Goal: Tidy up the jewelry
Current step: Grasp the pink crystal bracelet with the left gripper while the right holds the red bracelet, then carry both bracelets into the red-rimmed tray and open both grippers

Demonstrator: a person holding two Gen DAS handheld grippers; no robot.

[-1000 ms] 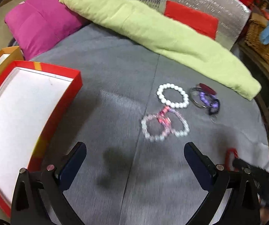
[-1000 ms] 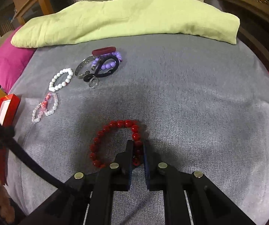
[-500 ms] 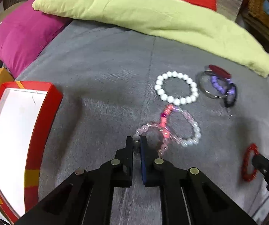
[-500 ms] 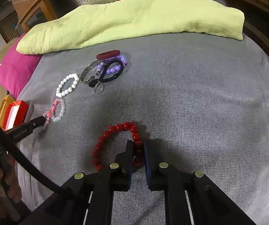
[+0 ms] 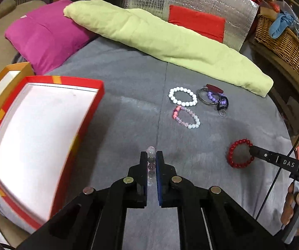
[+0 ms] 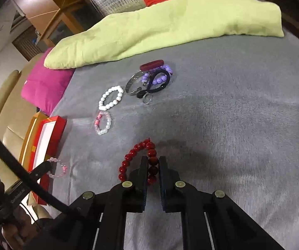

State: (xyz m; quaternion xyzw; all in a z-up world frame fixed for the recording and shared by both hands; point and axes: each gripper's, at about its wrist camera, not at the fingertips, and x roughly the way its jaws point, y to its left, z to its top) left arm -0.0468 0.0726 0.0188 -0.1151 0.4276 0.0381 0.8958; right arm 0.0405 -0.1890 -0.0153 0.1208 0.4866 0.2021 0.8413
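Lifted off the grey cloth (image 5: 128, 129), pale pink bracelet (image 5: 150, 162) pinched by left gripper (image 5: 151, 160) beside red box (image 5: 82, 123) rim (open cloth ahead), right gripper (image 6: 152, 160) clamping red bracelet (image 6: 138, 160).

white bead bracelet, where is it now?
Left wrist view: white bead bracelet lies on the grey cloth, between the pink bracelet and the green cushion.

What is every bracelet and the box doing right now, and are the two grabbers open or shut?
Left gripper: shut on the pale pink bracelet.
Right gripper: shut on the red bracelet.
White bracelet: lying flat, free.
Pink and white bracelet: lying flat, free.
Tangled pile of bracelets: heaped together, untouched.
Red box: open, nothing visible inside.
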